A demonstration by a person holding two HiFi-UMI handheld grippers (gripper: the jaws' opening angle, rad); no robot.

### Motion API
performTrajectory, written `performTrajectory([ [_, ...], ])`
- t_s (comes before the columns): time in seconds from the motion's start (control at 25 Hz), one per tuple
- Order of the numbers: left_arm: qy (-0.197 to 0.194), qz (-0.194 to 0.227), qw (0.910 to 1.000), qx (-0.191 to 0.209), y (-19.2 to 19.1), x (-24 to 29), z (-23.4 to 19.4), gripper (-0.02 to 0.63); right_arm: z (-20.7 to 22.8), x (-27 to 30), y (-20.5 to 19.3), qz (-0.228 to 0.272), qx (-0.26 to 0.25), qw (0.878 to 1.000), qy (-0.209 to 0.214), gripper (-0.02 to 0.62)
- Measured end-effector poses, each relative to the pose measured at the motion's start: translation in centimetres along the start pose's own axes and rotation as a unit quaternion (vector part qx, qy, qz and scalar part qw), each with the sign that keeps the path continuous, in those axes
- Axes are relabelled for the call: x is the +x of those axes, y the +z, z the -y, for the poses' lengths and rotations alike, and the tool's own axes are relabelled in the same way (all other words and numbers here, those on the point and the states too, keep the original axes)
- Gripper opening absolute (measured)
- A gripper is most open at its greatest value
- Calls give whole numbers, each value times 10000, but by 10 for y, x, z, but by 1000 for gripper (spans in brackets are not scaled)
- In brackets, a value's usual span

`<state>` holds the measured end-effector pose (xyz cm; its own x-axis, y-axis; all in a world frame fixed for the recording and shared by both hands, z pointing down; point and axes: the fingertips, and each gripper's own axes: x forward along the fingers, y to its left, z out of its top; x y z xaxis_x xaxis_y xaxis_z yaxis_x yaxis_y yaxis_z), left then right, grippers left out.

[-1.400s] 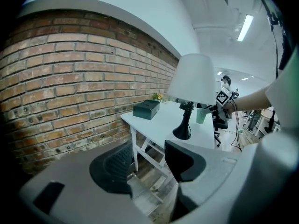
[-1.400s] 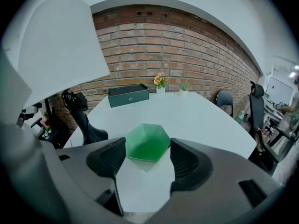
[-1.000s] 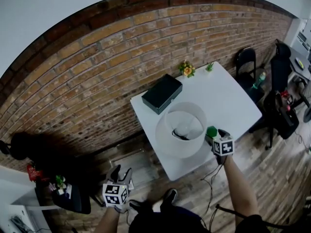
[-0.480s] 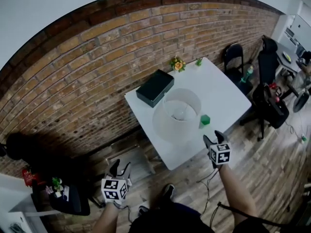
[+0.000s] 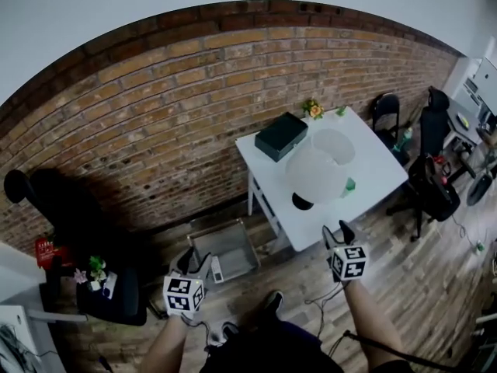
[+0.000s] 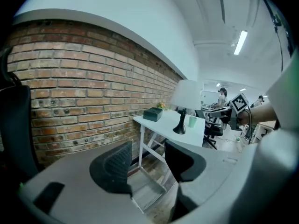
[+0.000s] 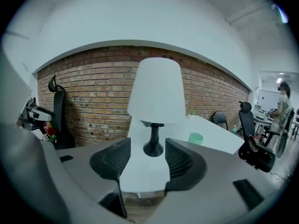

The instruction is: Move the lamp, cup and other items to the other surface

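On the white table (image 5: 365, 158) by the brick wall stand the lamp (image 5: 317, 169) with its white shade and black foot, a green cup (image 5: 349, 183) beside it, a black box (image 5: 281, 136), yellow flowers (image 5: 313, 109) and a small green plant (image 5: 340, 110). My right gripper (image 5: 335, 231) hovers off the table's near edge, facing the lamp (image 7: 154, 90) and cup (image 7: 196, 137). It is open, and its jaws have just been closing with nothing between them. My left gripper (image 5: 190, 264) is open and empty over the floor, far left of the table (image 6: 170, 127).
A grey open crate (image 5: 225, 247) lies on the wooden floor left of the table. A dark chair (image 5: 46, 200) and a low black stand with small items (image 5: 101, 286) are at the far left. Office chairs (image 5: 431, 181) crowd the right.
The right gripper was at the green cup by the lamp; it has drawn back off the table, leaving the cup standing. Both grippers and the view have moved away from the table.
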<state>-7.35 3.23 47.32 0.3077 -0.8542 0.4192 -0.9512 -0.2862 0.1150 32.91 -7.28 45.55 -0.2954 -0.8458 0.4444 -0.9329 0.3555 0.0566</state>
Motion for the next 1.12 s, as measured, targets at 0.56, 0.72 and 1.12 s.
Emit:
performTrajectory([
  [0.56,679,-99,9955,-656,-104,-149,-70,216,-251,-11,-45,-400,-765,9856,1457,206],
  [0.72,913,-226,9924,-795,-119,-158,-74,216,-290,8,-60,-594,-857,9757,1927,204],
  [1.12,1414,-890,9782,-1237,-169,-117,-74,216,-328,72,-141,-1395,-1022,9391,2968,201],
])
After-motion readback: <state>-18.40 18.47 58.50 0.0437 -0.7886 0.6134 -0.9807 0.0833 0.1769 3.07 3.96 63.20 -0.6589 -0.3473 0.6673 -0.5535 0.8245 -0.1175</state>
